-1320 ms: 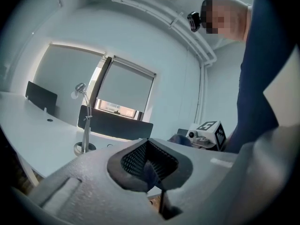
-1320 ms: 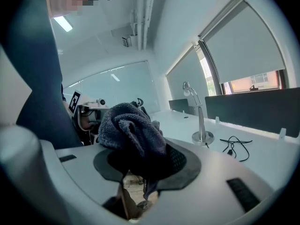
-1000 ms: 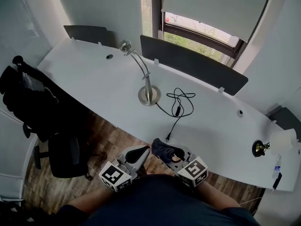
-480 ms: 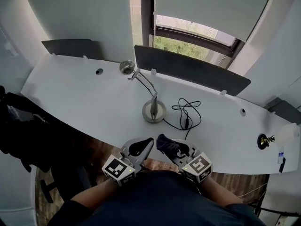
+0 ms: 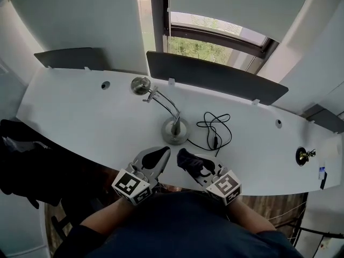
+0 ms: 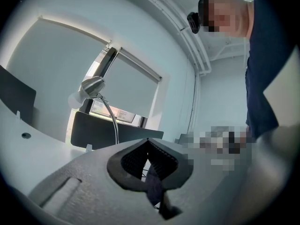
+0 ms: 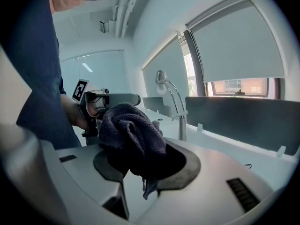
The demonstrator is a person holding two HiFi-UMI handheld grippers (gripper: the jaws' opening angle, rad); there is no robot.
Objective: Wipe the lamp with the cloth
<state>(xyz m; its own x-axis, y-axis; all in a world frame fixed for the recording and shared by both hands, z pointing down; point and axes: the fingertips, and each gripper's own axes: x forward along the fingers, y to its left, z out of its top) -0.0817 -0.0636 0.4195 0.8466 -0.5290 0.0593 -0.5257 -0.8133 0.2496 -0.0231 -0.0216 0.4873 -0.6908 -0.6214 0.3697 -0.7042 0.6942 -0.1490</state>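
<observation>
A silver gooseneck lamp (image 5: 176, 130) stands on the white desk (image 5: 80, 117), its round head (image 5: 141, 85) leaning to the back left. The lamp also shows ahead in the left gripper view (image 6: 92, 86) and in the right gripper view (image 7: 161, 77). Both grippers hover over the desk's front edge, short of the lamp base. My right gripper (image 5: 184, 160) is shut on a bunched dark cloth (image 5: 189, 157), which hides its tips (image 7: 133, 135). My left gripper (image 5: 164, 151) holds nothing, its jaws meeting at the tips (image 6: 148, 142).
A black cable (image 5: 214, 127) lies coiled just right of the lamp base. Dark partition panels (image 5: 215, 79) line the desk's far edge under the window. A small dark object (image 5: 303, 156) sits at the far right. A dark chair with clothing (image 5: 27, 160) stands at the left.
The head view has moved closer over the desk. Both grippers have come forward from beyond the front edge to above it, nearer the lamp base. The cloth stays in the right gripper.
</observation>
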